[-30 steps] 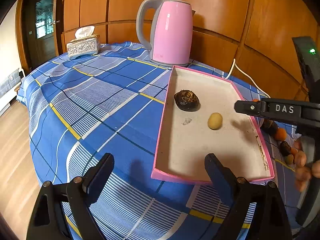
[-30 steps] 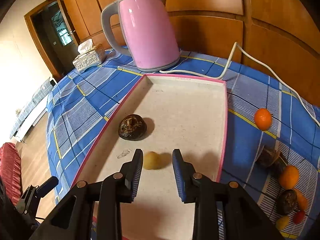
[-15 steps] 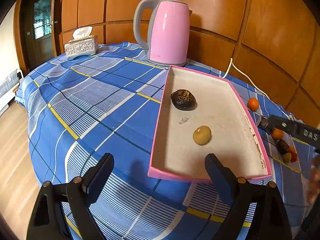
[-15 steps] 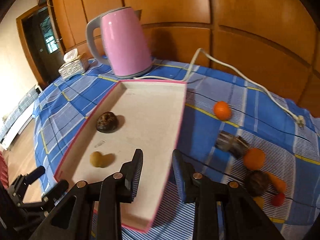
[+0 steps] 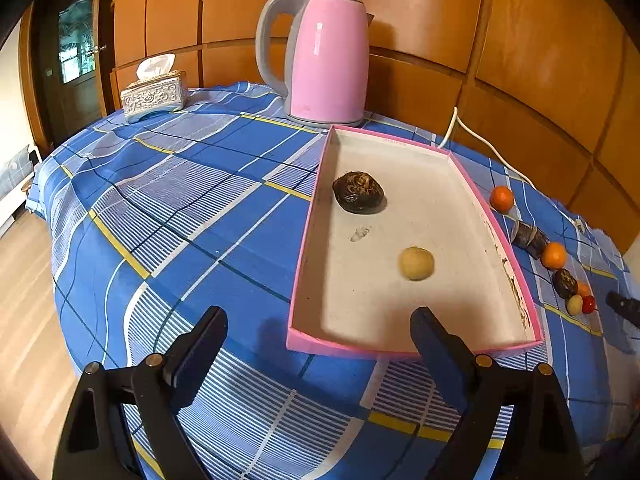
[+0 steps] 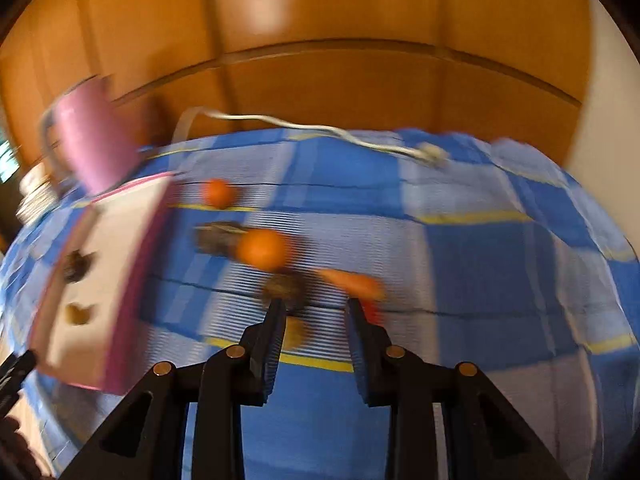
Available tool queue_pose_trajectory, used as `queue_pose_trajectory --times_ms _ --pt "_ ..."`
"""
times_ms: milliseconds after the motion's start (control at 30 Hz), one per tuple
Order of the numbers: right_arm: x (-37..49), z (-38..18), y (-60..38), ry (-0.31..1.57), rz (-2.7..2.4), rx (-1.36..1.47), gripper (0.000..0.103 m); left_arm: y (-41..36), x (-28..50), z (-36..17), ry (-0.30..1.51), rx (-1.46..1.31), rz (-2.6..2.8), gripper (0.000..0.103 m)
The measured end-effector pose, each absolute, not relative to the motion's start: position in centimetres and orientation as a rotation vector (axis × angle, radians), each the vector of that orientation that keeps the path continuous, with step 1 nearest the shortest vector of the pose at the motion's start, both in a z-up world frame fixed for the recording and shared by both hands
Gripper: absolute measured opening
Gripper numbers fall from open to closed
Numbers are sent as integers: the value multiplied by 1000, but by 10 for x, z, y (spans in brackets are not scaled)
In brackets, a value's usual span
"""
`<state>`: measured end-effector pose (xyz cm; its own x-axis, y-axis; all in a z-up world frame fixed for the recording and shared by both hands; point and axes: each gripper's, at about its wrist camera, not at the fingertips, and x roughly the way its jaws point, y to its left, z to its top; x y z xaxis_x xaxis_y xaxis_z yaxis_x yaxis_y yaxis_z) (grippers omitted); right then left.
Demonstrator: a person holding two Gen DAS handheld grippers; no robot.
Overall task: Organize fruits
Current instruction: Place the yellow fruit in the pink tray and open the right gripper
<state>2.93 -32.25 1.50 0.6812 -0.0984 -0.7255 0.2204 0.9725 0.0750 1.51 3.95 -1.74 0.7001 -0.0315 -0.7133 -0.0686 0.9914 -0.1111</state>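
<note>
Left view: left gripper (image 5: 316, 330) wide apart, empty, at tray (image 5: 310, 342) edge. Right view, blurred: right gripper (image 6: 316, 312) nearly together, empty, beside tray over loose fruit (image 6: 262, 249).

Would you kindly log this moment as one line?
tray: two fruits | left claw: open, empty | right claw: near-closed, empty, over loose fruit

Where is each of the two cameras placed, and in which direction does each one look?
Left wrist: on the left gripper, looking down over its wide-apart fingers at the pink tray and kettle.
Right wrist: on the right gripper, blurred, looking past its near-closed, empty fingers at loose fruits on the tablecloth.
Shared: tray, kettle, fruits, cloth.
</note>
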Motion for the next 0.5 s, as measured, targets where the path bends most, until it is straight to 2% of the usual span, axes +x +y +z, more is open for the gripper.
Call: queue_pose_trajectory --times_ms 233,300,500 --pt "2 -7 -391 817 -488 275 31 37 15 -19 805 -121 7 93" --pt "-3 -11 -402 813 -558 292 34 37 15 -19 805 -119 5 93" --pt "-14 -23 -425 815 -693 323 35 37 14 -19 815 -105 1 93"
